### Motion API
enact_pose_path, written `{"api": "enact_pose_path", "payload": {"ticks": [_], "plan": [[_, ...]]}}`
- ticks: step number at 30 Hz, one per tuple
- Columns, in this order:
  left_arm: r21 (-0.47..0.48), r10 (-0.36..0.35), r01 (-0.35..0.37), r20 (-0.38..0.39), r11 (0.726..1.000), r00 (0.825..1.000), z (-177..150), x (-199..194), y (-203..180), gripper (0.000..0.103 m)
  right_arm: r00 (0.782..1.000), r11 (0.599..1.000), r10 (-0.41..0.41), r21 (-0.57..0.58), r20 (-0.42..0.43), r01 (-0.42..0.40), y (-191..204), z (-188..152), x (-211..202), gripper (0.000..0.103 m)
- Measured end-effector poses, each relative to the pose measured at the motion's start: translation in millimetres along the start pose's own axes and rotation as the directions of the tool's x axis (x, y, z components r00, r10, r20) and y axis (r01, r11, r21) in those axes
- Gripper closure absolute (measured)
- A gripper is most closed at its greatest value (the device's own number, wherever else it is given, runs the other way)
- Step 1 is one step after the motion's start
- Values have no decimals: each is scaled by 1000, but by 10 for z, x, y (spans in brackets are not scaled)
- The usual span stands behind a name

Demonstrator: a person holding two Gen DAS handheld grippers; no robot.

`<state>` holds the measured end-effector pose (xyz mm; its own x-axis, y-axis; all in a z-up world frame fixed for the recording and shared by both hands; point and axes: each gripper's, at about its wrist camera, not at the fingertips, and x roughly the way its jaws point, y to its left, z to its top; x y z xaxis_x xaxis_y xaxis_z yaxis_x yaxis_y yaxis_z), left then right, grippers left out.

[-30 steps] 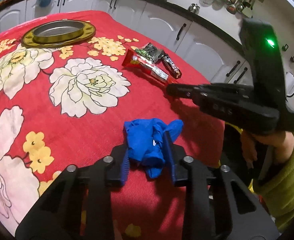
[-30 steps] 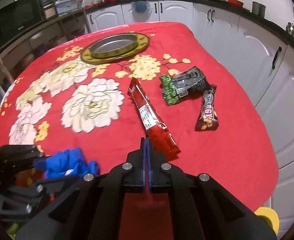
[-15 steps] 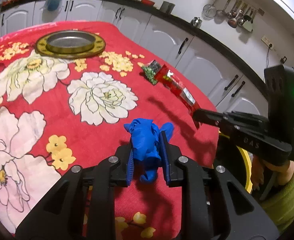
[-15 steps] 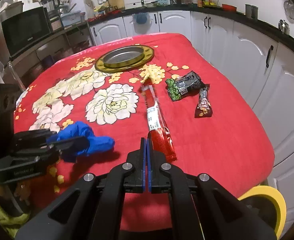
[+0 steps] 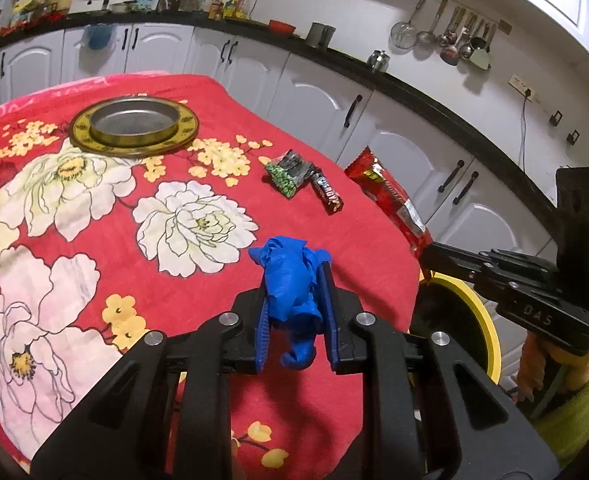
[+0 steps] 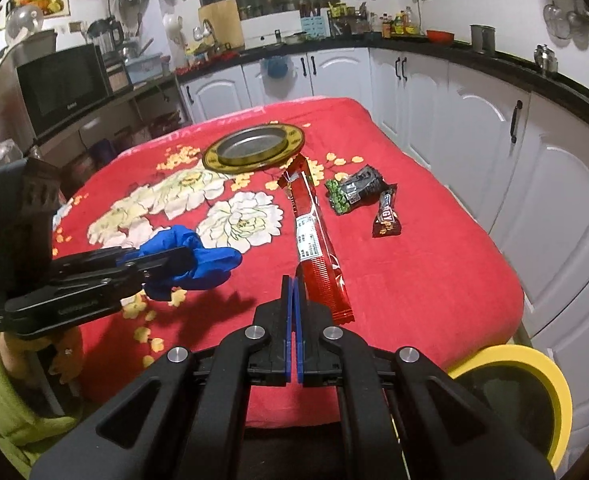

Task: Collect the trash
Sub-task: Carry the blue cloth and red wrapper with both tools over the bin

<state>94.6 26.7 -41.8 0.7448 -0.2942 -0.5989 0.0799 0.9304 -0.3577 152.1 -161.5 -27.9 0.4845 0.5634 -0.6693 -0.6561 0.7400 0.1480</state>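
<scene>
Since both loads go to the yellow bin (image 6: 510,364), left hand-held gripper (image 5: 294,300) clamps blue glove (image 5: 290,288); right hand-held gripper (image 6: 293,292) pinches red wrapper (image 6: 314,240) w/ jaws clenched.

Bright indoor light, sharp, fisheye-warped edges

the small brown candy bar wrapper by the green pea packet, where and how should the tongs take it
Probably across the narrow middle of the small brown candy bar wrapper, coming down from above. It lies flat on the red tablecloth, long and thin, so a jaw on each long edge spans it easily. Its far end sits close to the green pea packet; the near end is clearer.
</scene>
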Motion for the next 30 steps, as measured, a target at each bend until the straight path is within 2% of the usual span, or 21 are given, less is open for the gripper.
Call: {"api": "enact_pose_path", "payload": {"ticks": [13, 30], "plan": [[51, -28, 27, 31, 998, 999, 47, -125, -239, 89, 998, 998, -36, 48, 56, 33, -95, -173, -415, 102], [111, -110, 105, 36, 988, 993, 108, -164, -670, 89, 990, 987, -93, 141, 106, 78, -422, -464, -869, 101]]}}
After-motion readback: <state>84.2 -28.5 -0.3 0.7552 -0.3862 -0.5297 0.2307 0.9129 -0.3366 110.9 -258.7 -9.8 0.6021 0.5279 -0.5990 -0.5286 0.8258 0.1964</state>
